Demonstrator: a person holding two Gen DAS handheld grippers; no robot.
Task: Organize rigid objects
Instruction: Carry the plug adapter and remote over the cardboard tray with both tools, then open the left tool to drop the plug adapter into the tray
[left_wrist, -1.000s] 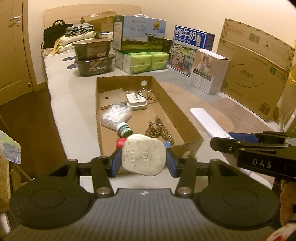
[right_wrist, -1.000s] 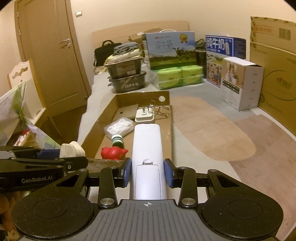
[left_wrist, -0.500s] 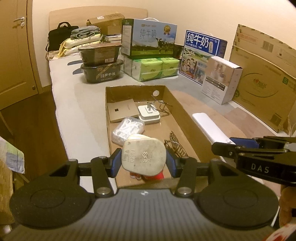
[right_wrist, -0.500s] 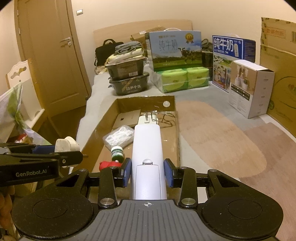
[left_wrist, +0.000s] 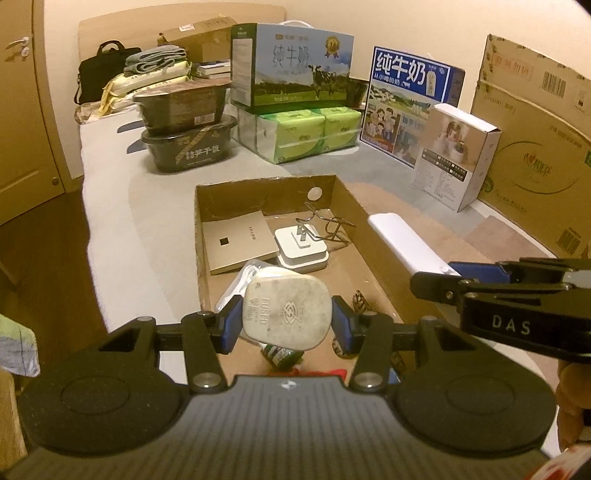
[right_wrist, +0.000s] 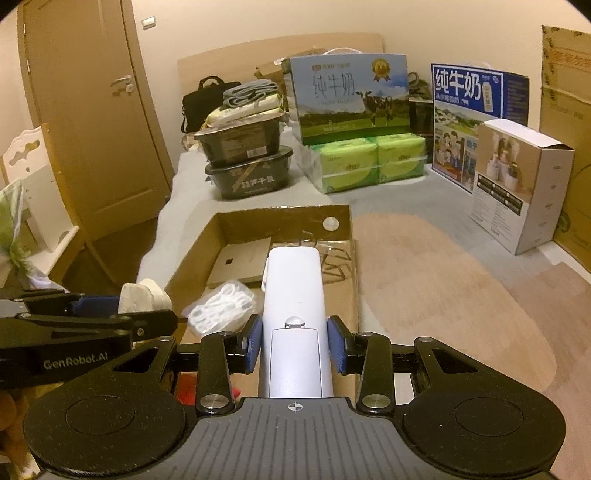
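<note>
Now two tools, left tool (left_wrist: 286, 325) gripping one plug (left_wrist: 286, 308), right tool (right_wrist: 294, 345) gripping one remote (right_wrist: 294, 314)

Each tool is matte black: a ribbed, finely grained body nearest the camera, flanked by two round, disc-shaped housings with a shallow circular recess in each. From the body, angular black link arms with triangular cut-outs reach forward, each pinned by a bright silver screw head. The fingers end in blue pads. A small white crosshair mark sits on the ribbed body's front edge. Seen side-on, the left tool (right_wrist: 122, 314) carries white "GenRobot.AI" lettering, and the right tool (left_wrist: 476, 273) carries white "DAS" lettering on its black side bar.
</note>
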